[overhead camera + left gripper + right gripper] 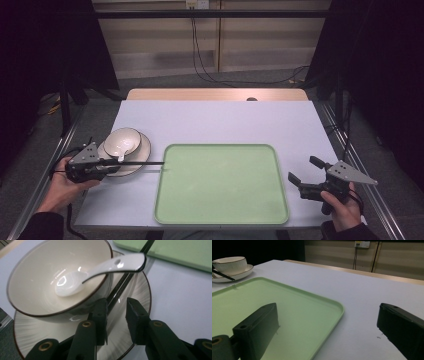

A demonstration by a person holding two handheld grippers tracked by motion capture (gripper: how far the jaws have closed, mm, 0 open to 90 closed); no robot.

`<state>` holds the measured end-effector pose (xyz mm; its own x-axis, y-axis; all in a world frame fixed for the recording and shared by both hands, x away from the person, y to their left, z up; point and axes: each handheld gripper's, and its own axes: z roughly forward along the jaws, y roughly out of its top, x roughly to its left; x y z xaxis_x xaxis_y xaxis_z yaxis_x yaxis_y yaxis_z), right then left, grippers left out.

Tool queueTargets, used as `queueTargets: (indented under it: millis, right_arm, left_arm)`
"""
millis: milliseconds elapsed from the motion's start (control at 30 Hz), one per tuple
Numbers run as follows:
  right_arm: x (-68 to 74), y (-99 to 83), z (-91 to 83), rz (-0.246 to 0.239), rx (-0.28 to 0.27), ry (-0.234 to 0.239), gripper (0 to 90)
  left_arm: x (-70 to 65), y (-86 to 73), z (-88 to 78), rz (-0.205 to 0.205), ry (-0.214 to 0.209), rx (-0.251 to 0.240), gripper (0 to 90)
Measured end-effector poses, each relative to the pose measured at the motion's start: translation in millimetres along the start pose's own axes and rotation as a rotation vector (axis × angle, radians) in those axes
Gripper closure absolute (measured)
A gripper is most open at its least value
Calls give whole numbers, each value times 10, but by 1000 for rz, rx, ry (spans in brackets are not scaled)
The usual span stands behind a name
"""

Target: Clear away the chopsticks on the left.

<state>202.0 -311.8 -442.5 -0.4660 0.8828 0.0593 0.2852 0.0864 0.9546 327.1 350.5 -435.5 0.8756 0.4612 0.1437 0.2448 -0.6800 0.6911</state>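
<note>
A cream bowl [122, 140] with a dark rim stands on a matching plate [142, 150] at the table's left. A white spoon [100, 271] rests in the bowl [37, 277], its handle out over the rim. Black chopsticks [145, 163] lie across the plate [136, 287] and reach the edge of the green tray [221, 182]. My left gripper [114, 164] hovers low over the plate, open, with the chopsticks [120, 287] between its jaws, close to the left one. My right gripper [301, 168] stands open at the tray's right edge with nothing between its jaws.
The tray [287, 302] is bare and takes up the near middle of the white table [215, 120]. In the right gripper view the bowl [230, 265] and plate [239, 273] sit far off at upper left. Metal rails run along both table sides.
</note>
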Motion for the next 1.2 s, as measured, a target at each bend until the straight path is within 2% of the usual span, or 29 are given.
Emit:
queueTargets:
  millis: [33,200,233,367,567,667,733,767,833,867,1000,1133,1200]
  right_arm:
    - [0,0,0,0,0,0,33]
    - [2,1,3,3,0,5,34]
    - [1,0,2,1,0,4,34]
    - [4,0,4,3,1,5,34]
    - [4,1,4,4,2,2,34]
    - [1,1,2,6,3,1,33]
    - [-5,1,2,7,1,-1,33]
    - [-12,-1,3,-2,3,-5,32]
    - [-11,-4,1,9,7,-9,32]
    - [-11,-4,-1,14,8,-10,31]
    - [-10,-4,3,10,8,-7,31]
    - [-1,-4,6,3,15,-11,30]
    - [-2,-5,8,3,14,-14,30]
  left_arm:
    - [4,5,-18,-1,7,-15,708]
    - [25,-33,-33,22,22,20,669]
    - [20,-52,-23,14,32,13,662]
    - [25,-99,2,30,52,13,634]
    - [16,-73,19,45,37,17,681]
    - [3,-35,39,78,14,46,700]
    - [-11,-19,68,82,-4,57,708]
    - [-15,-13,84,81,4,62,710]
    - [-16,-3,103,81,-17,65,719]
    - [-12,2,111,93,-26,67,737]
    - [-11,22,132,96,-26,90,756]
    - [6,29,133,97,-59,86,847]
    - [5,31,128,99,-68,88,858]
